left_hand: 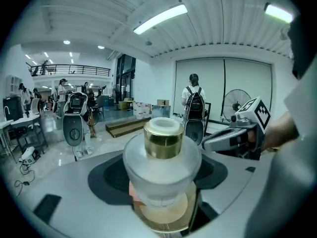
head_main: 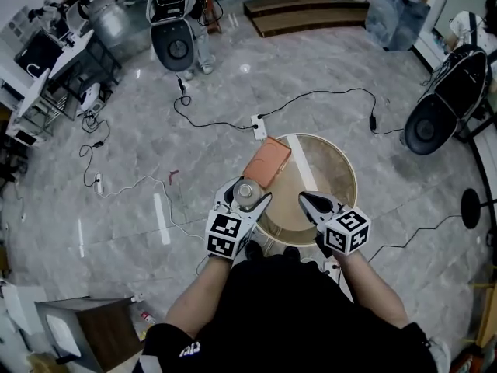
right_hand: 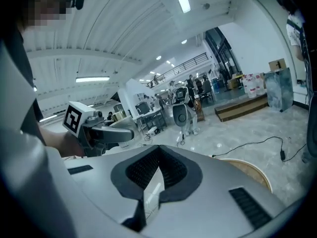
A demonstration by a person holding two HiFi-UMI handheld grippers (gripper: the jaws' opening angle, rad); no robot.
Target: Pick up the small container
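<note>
The small container [head_main: 247,193] is a frosted glass jar with a gold neck and a white cap. My left gripper [head_main: 245,200] is shut on it and holds it upright over the near left rim of the round wooden table [head_main: 334,179]. In the left gripper view the container [left_hand: 162,155] fills the middle, squeezed between the jaws at its bulging body. My right gripper [head_main: 312,203] hovers over the table's near edge, to the right of the jar, shut with nothing in it; its pads [right_hand: 171,170] nearly touch.
An orange-brown flat box [head_main: 266,162] lies on the table's far left edge. A power strip [head_main: 258,127] and black cables run over the marble floor. Fans [head_main: 435,119], a white robot [head_main: 174,31] and a wooden platform [head_main: 303,10] stand further off.
</note>
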